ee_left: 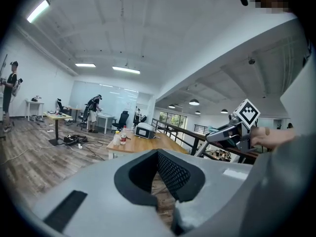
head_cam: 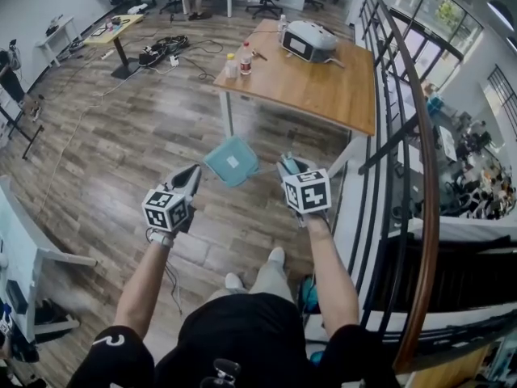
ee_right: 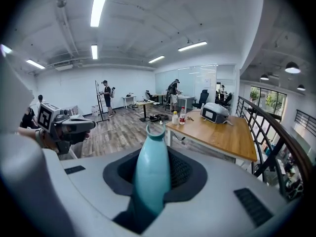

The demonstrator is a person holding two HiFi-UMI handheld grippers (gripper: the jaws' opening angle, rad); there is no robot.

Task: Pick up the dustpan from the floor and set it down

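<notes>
Two tongs: right tongs (ee_right: 155, 169) clamp one teal dustpan (head_cam: 233, 162) by its handle, left tongs (ee_left: 159, 177) slightly apart, empty.

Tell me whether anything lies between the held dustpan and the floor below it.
Nothing visible does. The dustpan, its handle clamped in the right gripper, hangs over bare wooden floor; the table leg stands beyond it, not underneath.

The dustpan (head_cam: 232, 161) is showing pale teal with one small white patch. The left gripper (head_cam: 192, 176) and right gripper (head_cam: 287, 166) are wearing grey with black pads, each carrying black-and-white square markers. The far table (head_cam: 323, 91) is showing honey-brown wood.
</notes>
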